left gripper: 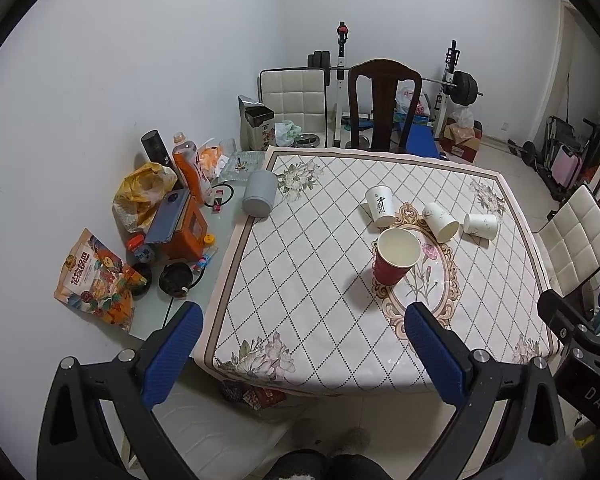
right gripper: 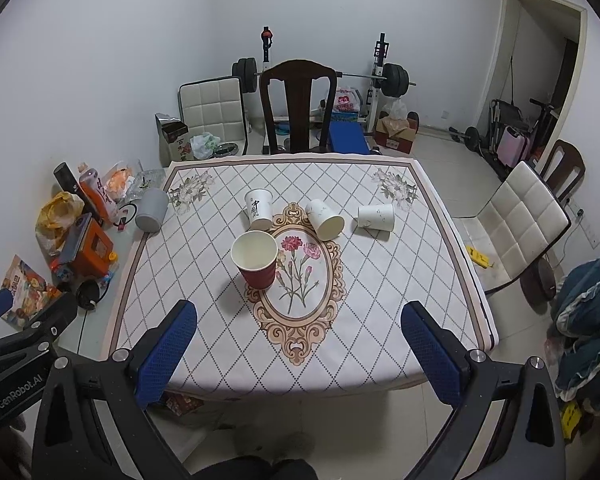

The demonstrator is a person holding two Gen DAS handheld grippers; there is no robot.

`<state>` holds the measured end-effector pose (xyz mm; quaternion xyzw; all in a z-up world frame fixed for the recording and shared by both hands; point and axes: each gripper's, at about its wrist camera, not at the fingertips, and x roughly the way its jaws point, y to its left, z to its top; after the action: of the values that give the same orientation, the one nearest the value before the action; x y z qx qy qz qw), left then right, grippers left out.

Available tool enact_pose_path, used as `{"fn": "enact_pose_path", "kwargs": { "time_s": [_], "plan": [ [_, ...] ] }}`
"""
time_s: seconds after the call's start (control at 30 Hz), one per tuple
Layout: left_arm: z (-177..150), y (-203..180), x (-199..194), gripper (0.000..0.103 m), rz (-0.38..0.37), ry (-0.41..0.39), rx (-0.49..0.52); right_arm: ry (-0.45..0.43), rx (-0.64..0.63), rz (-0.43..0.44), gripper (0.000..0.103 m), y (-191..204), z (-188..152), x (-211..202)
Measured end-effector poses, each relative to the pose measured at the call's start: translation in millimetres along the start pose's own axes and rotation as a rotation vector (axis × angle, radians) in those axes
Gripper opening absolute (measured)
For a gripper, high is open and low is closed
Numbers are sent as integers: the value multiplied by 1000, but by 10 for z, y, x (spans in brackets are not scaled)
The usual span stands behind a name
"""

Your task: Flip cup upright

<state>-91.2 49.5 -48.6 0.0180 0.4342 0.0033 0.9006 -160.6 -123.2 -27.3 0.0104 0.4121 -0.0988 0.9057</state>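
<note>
The red paper cup (left gripper: 395,256) (right gripper: 256,259) stood upright with its pale inside showing, just left of the flowered oval at the middle of the table (left gripper: 300,320) (right gripper: 380,320). Behind it three white paper cups (right gripper: 326,219) lay tipped on their sides. Left tongs (left gripper: 304,360) and right tongs (right gripper: 299,354) were both spread wide, holding nothing, low in frame off the near table edge. Only the right view showed the doorway (right gripper: 540,60) at upper right.

Cups on the table

One cup (right gripper: 256,258) stands up in front — behind it three cups (right gripper: 326,219) lie tipped, maybe touching; a chair (right gripper: 298,104) waits behind the table (right gripper: 380,320).
</note>
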Motion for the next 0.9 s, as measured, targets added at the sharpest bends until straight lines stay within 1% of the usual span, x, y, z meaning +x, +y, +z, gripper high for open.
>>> {"fn": "enact_pose_path", "kwargs": {
  "time_s": [0.6,0.9],
  "plan": [
    [-77,-30,-3,103,1,12,-3,11,4,1,103,53,-109,29],
    [-83,-43,-4,103,0,12,-3,10,5,2,103,40,-103,31]
  ]
}}
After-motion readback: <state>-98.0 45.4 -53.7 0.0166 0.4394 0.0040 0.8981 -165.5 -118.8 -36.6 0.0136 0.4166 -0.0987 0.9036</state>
